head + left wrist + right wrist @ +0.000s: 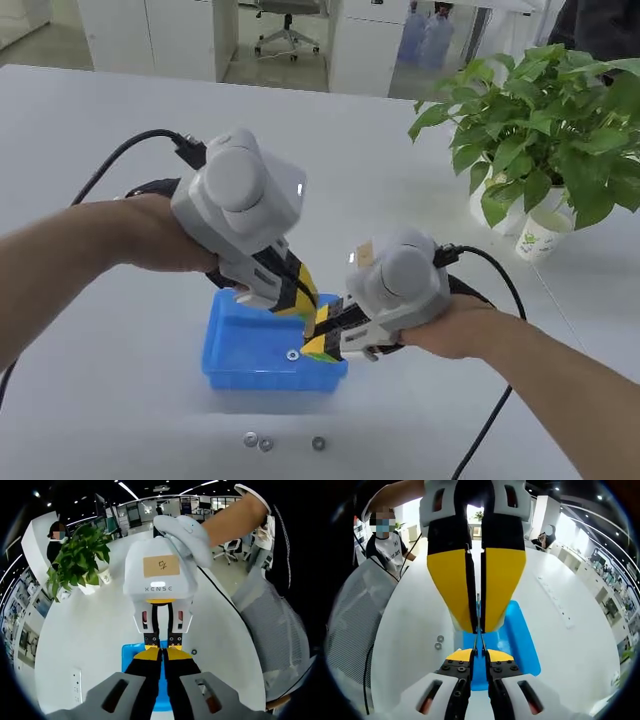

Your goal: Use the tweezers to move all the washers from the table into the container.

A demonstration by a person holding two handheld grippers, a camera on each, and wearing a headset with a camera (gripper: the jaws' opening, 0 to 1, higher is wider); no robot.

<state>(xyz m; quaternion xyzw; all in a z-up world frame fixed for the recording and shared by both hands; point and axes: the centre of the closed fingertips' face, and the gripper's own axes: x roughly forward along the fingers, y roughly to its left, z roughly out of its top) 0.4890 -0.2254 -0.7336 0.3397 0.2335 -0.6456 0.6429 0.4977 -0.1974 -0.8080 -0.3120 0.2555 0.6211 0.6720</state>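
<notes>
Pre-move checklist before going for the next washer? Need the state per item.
1. Tweezers gripped: ok. The thin blades sit between the closed jaws of the right gripper and the left gripper.
2. Container under the grippers: ok.
3. Last washer delivered: ok. One washer lies inside the container.
4. Table cleared: not ok. Three washers lie on it, on the person's side of the container.
5. Tweezer tips empty: cannot tell, as the jaws hide them.
</notes>
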